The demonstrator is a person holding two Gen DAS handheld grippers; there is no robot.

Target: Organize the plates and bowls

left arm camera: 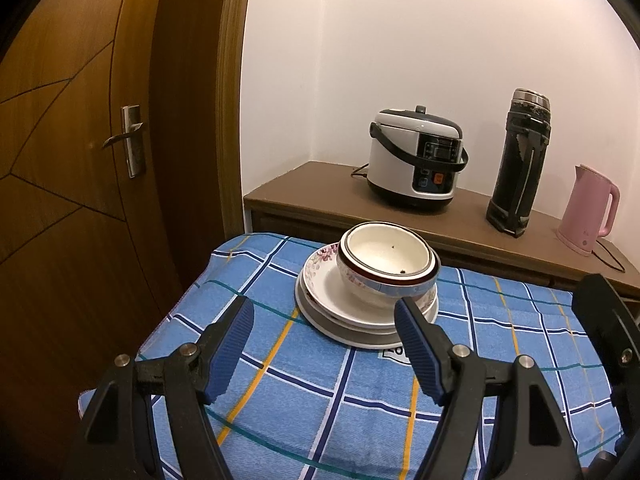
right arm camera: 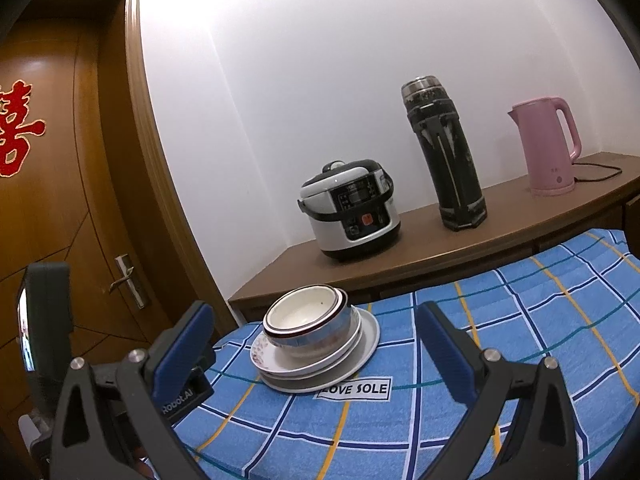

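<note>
Nested white bowls point(left arm camera: 387, 264) point(right arm camera: 310, 318) with dark red and blue rims sit on a stack of white plates point(left arm camera: 320, 304) point(right arm camera: 360, 350), one with a floral edge, on the blue checked tablecloth point(left arm camera: 320, 400) point(right arm camera: 400, 432). My left gripper point(left arm camera: 324, 312) hangs open just short of the stack, with nothing between its blue pads. My right gripper point(right arm camera: 314, 322) is open too, its two fingers standing either side of the stack from further back, holding nothing. Part of the left gripper's body point(right arm camera: 48, 320) shows at the left of the right wrist view.
A brown sideboard point(left arm camera: 320, 196) point(right arm camera: 500, 216) behind the table carries a white rice cooker point(left arm camera: 416, 156) point(right arm camera: 352, 208), a tall black flask point(left arm camera: 520, 164) point(right arm camera: 444, 156) and a pink kettle point(left arm camera: 588, 208) point(right arm camera: 548, 144). A wooden door point(left arm camera: 80, 160) point(right arm camera: 60, 200) stands at the left. A "LOVE SOLE" label point(right arm camera: 354, 389) lies by the plates.
</note>
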